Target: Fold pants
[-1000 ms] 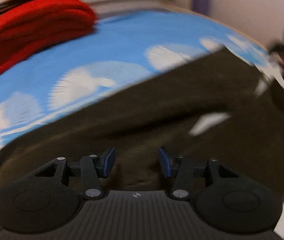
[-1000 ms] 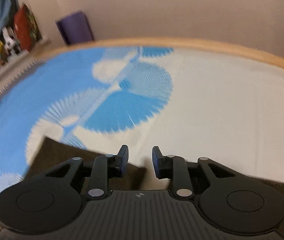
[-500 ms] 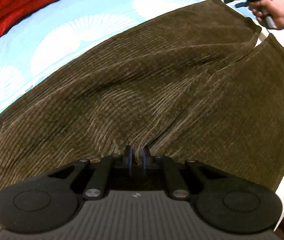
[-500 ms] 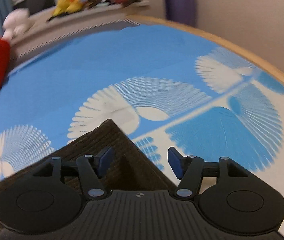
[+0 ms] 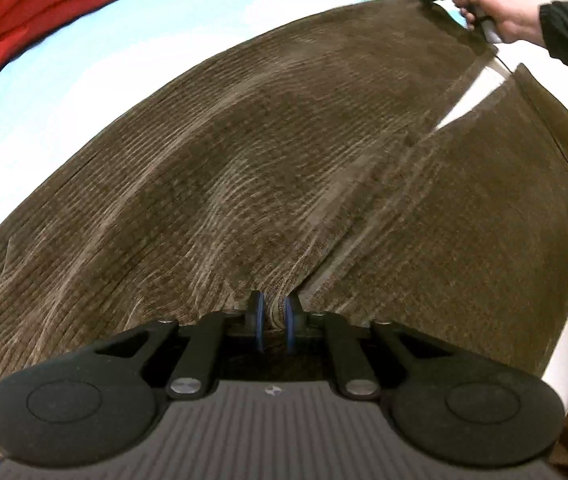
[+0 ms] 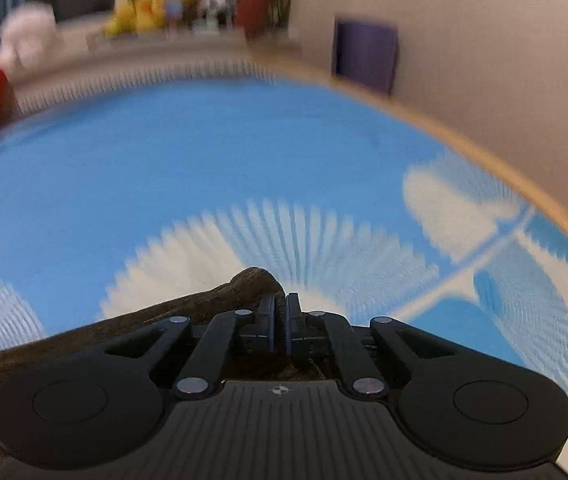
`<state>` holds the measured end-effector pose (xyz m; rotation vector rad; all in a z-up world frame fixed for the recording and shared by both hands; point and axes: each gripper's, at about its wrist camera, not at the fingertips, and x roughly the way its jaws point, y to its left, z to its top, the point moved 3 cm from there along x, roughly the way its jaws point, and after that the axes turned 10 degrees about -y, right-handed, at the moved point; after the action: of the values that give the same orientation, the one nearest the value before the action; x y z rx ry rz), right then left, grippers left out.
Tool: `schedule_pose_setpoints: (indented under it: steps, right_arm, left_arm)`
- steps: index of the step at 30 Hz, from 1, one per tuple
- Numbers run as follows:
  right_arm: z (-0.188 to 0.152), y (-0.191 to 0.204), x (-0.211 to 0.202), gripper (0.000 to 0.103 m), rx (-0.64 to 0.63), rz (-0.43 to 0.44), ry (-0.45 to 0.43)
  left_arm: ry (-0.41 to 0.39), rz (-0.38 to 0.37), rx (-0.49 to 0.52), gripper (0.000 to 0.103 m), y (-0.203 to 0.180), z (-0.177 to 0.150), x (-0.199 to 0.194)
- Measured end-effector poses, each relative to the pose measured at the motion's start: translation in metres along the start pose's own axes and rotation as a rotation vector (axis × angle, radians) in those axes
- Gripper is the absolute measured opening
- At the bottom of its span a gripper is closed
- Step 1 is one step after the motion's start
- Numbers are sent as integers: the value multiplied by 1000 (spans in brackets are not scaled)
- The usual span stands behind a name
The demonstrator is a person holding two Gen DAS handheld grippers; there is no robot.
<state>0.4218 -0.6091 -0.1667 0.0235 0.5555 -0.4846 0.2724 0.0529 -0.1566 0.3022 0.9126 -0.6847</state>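
Pinching pants [image 5: 284,168], left hand-held gripper [image 5: 272,316] opening slightly.

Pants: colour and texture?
Dark olive-brown ribbed corduroy pants; clearest in the left wrist view.

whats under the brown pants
The brown corduroy pants lie spread on a blue sheet with white fan prints, which shows around their edges and in the gap between the legs. Whatever is directly beneath the fabric is covered.
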Motion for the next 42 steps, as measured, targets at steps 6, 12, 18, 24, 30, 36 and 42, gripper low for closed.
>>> schedule_pose_setpoints:
  steps: [6, 12, 18, 24, 30, 36, 42]
  right_arm:
    - [2, -17, -39, 29, 53, -63, -36]
    - [-33, -13, -89, 42, -18, 153, 127]
    - [-18, -38, -162, 40, 80, 115, 137]
    - [17, -51, -291, 47, 187, 196, -13]
    - [-27, -107, -358, 59, 391, 91, 2]
    - [-136, -174, -337, 56, 519, -151, 309]
    - [-187, -223, -315, 55, 688, -268, 469]
  left_arm:
    - [-129, -103, -158, 17, 21, 3, -33]
    - [42, -49, -251, 16, 33, -28, -1]
    - [-137, 7, -403, 28, 63, -16, -82]
    - [-100, 272, -654, 50, 113, -73, -174]
    - [-52, 384, -913, 57, 130, -175, -209]
    - [32, 405, -974, 65, 137, -223, -195]
    - [49, 394, -996, 73, 141, -226, -169]
